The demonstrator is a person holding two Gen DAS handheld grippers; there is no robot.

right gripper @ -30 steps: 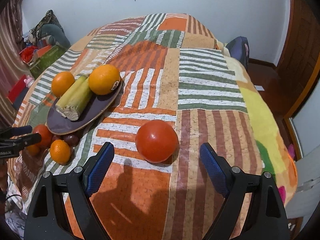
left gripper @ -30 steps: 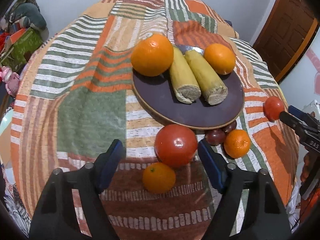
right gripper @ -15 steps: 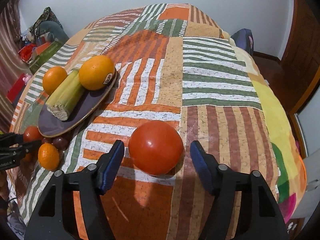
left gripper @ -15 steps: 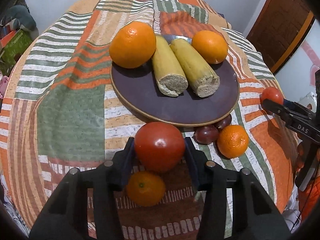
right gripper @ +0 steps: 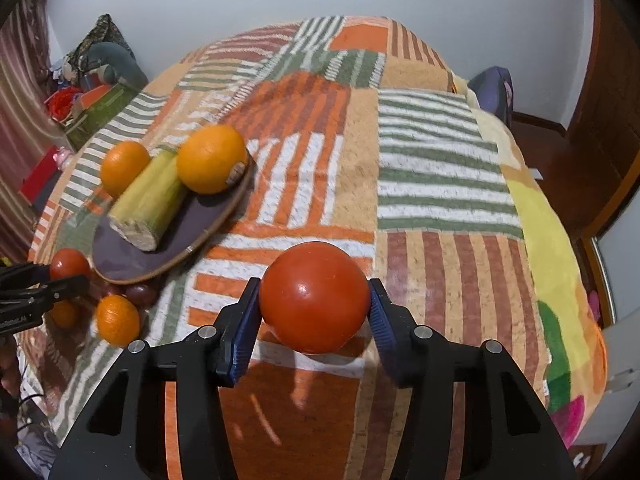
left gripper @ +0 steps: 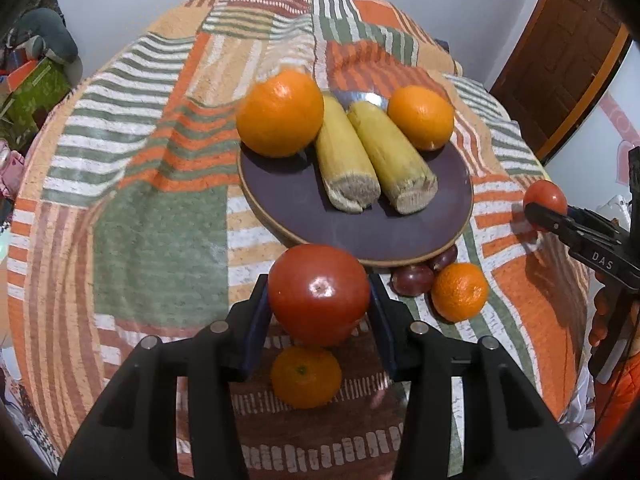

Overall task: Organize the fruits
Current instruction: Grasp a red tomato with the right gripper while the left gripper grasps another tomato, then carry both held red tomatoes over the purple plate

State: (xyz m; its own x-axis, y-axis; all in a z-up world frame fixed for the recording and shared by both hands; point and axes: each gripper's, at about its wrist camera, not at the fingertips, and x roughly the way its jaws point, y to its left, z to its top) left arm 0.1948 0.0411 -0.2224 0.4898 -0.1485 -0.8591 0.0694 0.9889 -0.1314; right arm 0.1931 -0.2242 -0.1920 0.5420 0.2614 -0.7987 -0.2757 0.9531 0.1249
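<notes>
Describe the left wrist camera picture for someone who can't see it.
The left claw has just been closing and now squeezes a red tomato over a striped blanket. Behind it, a dark plate holds two oranges and two yellowish stalks; small mandarins lie nearby.

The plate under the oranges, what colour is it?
Dark purple plate with a pale rim, clearest in the left wrist view.

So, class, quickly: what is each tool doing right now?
Left tool: closed on a tomato.
Right tool: closed on another tomato.
</notes>
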